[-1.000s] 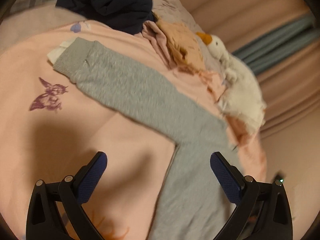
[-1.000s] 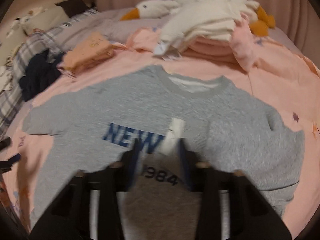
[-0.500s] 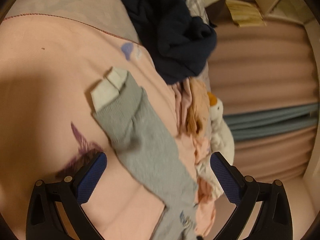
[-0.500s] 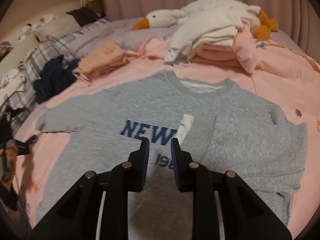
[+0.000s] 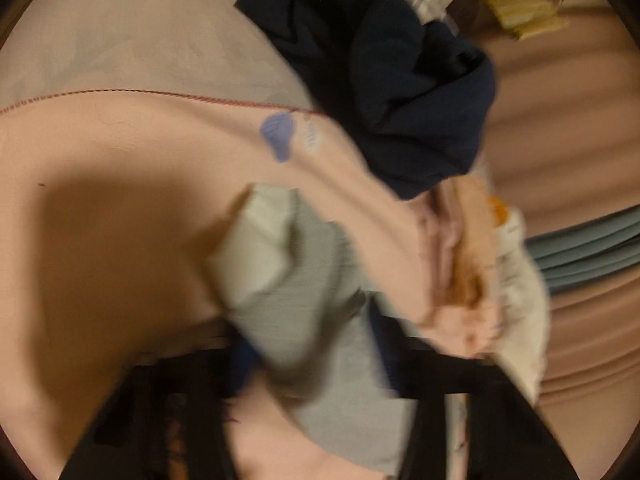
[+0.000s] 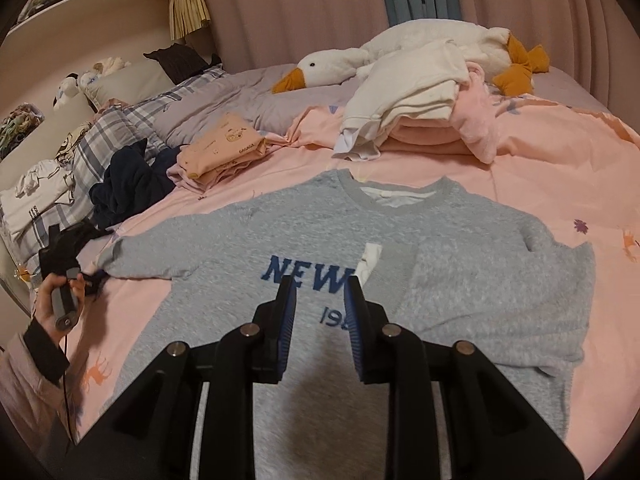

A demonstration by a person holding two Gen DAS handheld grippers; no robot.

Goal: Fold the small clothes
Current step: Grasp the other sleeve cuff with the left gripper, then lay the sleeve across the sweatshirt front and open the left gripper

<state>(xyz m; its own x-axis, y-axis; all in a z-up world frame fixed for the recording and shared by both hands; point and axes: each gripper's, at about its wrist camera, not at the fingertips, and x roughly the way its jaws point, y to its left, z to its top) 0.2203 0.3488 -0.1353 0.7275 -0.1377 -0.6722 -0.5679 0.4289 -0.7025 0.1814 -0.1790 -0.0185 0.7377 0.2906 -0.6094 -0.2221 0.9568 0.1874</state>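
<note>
Folding sleeves: left gripper (image 5: 308, 344) fingers closing around left cuff (image 5: 272, 256) of sweatshirt (image 6: 320, 248) lying flat on bed (image 6: 560, 176). Right gripper (image 6: 320, 320) fingers opening, gripping nothing. Next: carrying cuff across chest.

Plush goose (image 6: 352, 62) on bed, perhaps pillows (image 6: 128, 80) behind.

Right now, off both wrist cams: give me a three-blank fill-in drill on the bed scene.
1. The blue letters visible on the grey sweatshirt spell ____.
2. The plush goose at the far side of the bed has a beak coloured ____.
3. The grey sweatshirt is spread flat on a sheet coloured ____.

Missing words: NEW; orange; pink.
</note>
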